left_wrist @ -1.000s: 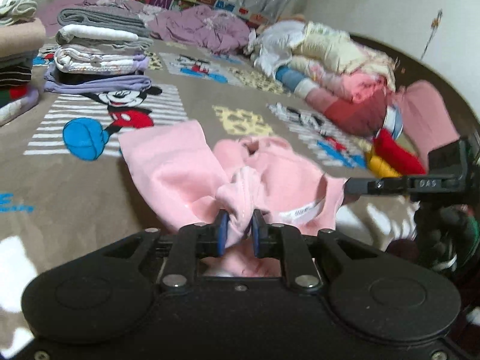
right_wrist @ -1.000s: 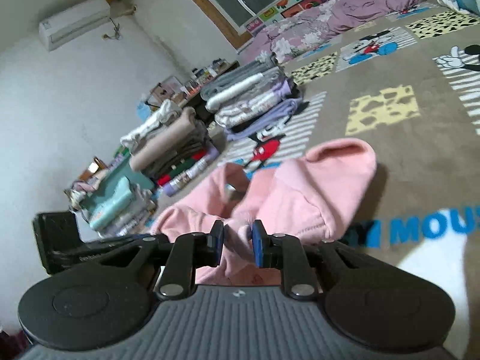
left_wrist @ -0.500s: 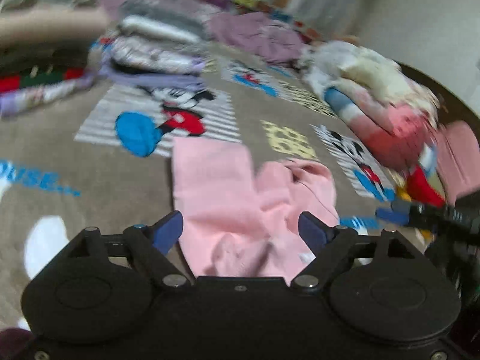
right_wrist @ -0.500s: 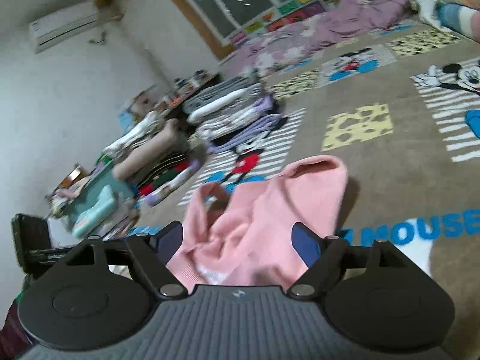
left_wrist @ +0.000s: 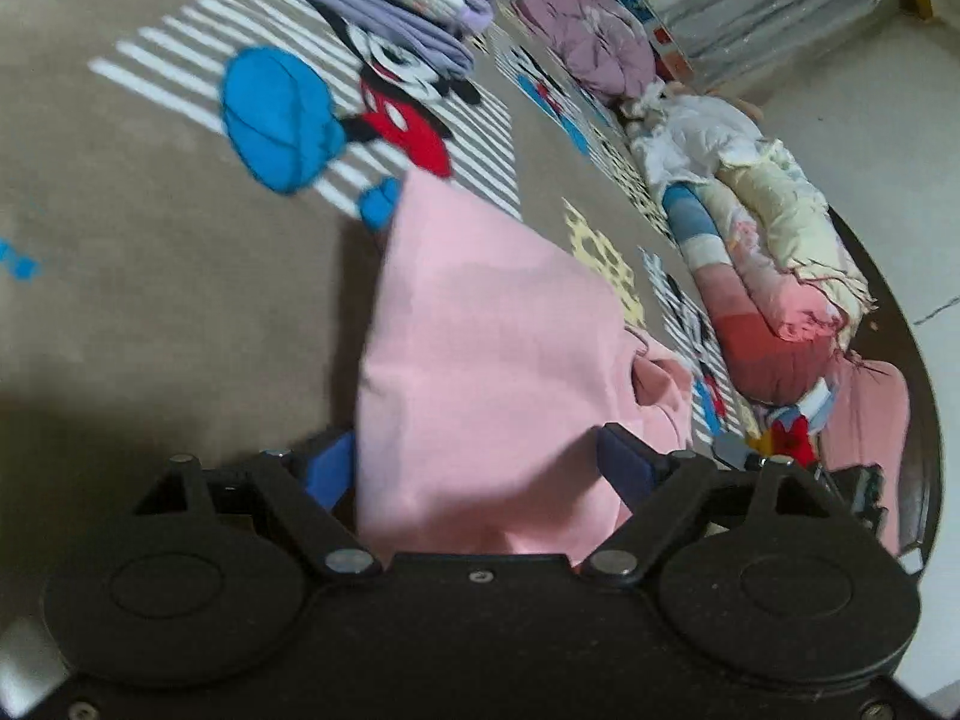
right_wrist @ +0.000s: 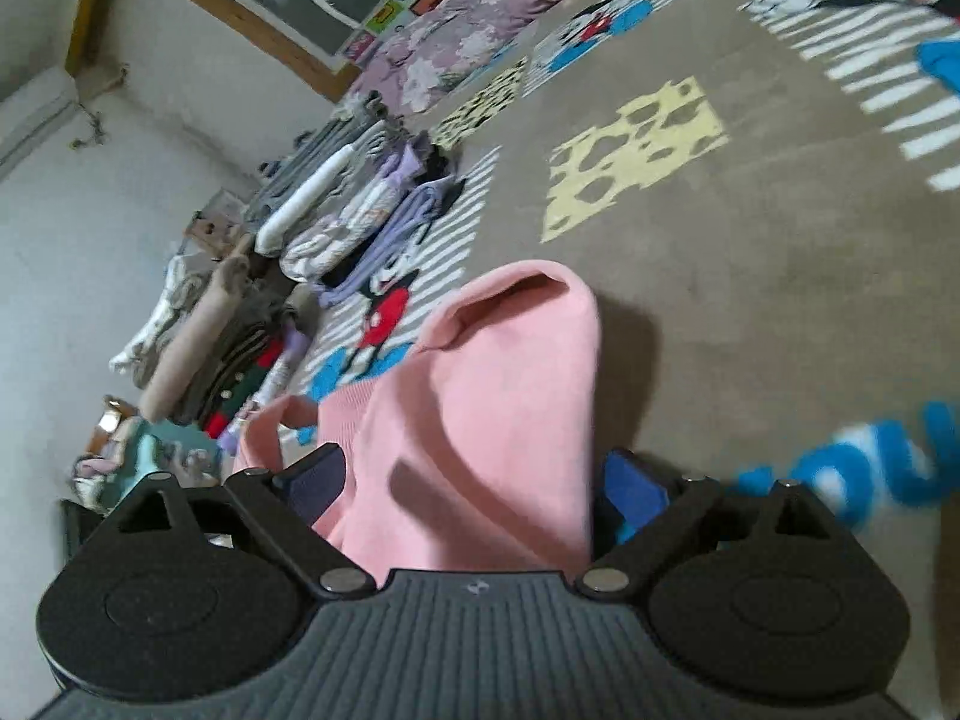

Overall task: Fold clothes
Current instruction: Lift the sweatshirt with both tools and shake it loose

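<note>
My left fingers (left_wrist: 477, 471) stand wide apart and grip nothing; the pink garment (left_wrist: 486, 372) lies between them but the blue pads do not press it. My right fingers (right_wrist: 480, 489) are opening at this moment, also with pink cloth between them and no hold on it. The garment rests on the cartoon-print blanket (left_wrist: 150, 276) that covers the bed, partly folded, directly in front of both my hands.

What could go wrong: the cloth is bunched very close to my pads, so if I close again without looking, I may catch only the top layer and pull the fold open. The loose edge near my right hand stands up like a tunnel, and it may flop back because nothing presses it.

The left view shows the unsorted heap of clothes (left_wrist: 774, 276) along the bed edge, and a dark part low at the right that is possibly my other tool, but it is too blurred to say. The right view shows instead the folded stacks (right_wrist: 360, 210) by the wall and the raised opening of the pink cloth.
</note>
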The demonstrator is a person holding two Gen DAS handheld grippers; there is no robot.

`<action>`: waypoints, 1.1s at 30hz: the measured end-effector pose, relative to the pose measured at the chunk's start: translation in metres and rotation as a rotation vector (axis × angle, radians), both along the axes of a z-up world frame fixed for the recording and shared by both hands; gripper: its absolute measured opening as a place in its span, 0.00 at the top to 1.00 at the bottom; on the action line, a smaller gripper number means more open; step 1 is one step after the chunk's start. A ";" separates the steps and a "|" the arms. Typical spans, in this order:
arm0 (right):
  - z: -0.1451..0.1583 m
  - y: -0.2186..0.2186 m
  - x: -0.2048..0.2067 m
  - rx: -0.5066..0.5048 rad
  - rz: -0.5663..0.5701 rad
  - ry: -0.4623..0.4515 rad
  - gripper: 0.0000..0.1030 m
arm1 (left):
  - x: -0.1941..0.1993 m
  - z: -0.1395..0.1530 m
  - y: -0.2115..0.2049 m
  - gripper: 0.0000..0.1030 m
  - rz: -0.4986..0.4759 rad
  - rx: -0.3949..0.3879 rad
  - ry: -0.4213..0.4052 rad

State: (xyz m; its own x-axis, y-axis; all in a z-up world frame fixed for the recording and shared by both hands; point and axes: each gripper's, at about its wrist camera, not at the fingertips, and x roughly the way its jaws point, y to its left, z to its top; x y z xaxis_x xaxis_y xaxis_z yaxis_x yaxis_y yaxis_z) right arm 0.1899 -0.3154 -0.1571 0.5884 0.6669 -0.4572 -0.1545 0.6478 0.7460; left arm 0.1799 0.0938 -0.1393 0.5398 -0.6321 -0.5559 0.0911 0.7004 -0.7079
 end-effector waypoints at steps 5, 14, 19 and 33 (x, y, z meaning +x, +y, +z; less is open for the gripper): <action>-0.005 0.021 0.015 0.014 0.126 -0.017 0.19 | 0.011 -0.003 -0.030 0.29 -0.054 0.092 -0.048; -0.013 0.040 0.025 0.066 0.212 -0.035 0.51 | 0.028 0.000 -0.060 0.68 -0.132 0.044 -0.107; 0.005 0.048 0.030 0.130 0.220 -0.089 0.55 | 0.047 0.030 -0.076 0.71 -0.147 0.019 -0.186; 0.093 0.023 0.096 0.053 0.082 -0.312 0.55 | 0.133 0.095 -0.100 0.70 -0.240 0.120 -0.446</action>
